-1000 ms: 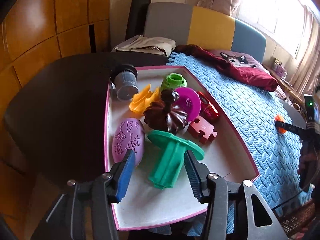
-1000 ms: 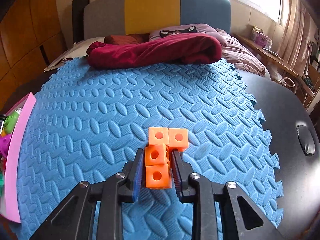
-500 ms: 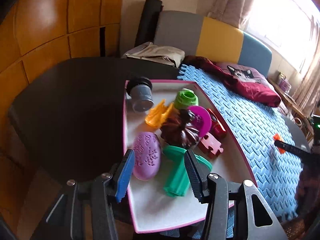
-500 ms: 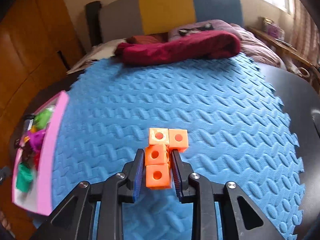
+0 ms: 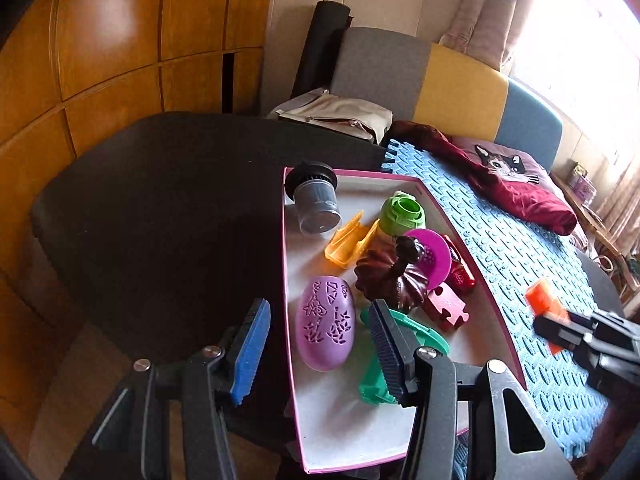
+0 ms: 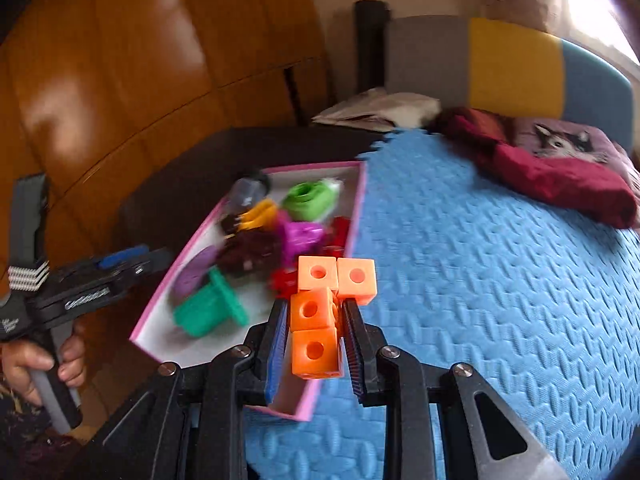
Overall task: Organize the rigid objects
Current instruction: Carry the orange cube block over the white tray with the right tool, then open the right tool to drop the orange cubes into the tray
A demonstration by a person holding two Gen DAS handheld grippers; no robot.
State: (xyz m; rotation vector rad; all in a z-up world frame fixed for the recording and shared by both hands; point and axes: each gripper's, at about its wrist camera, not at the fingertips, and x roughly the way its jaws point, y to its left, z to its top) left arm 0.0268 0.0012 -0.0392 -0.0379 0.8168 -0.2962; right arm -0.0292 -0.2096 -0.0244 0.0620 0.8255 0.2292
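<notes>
My right gripper [image 6: 316,344] is shut on an orange block cluster [image 6: 320,308] of linked cubes and holds it in the air over the right rim of the pink-edged tray [image 6: 360,200]. The cluster also shows in the left wrist view [image 5: 546,306], at the right. My left gripper [image 5: 316,344] is open and empty, low over the tray's [image 5: 286,260] near left edge. In the tray lie a purple oval [image 5: 326,330], a green flanged piece [image 5: 384,364], a dark brown pumpkin shape [image 5: 394,276], a red puzzle piece [image 5: 446,308], a grey cup [image 5: 316,204] and several more toys.
The tray sits on a dark round table [image 5: 160,208] beside a blue foam mat [image 6: 500,280]. A maroon cloth [image 5: 516,192] lies at the mat's far end. Wooden wall panels [image 5: 100,52] stand at the left. A grey, yellow and blue headboard [image 5: 452,88] is behind.
My right gripper has carried the orange block cluster left, from over the mat to over the tray's edge. My left gripper has drawn back and left, away from the green piece.
</notes>
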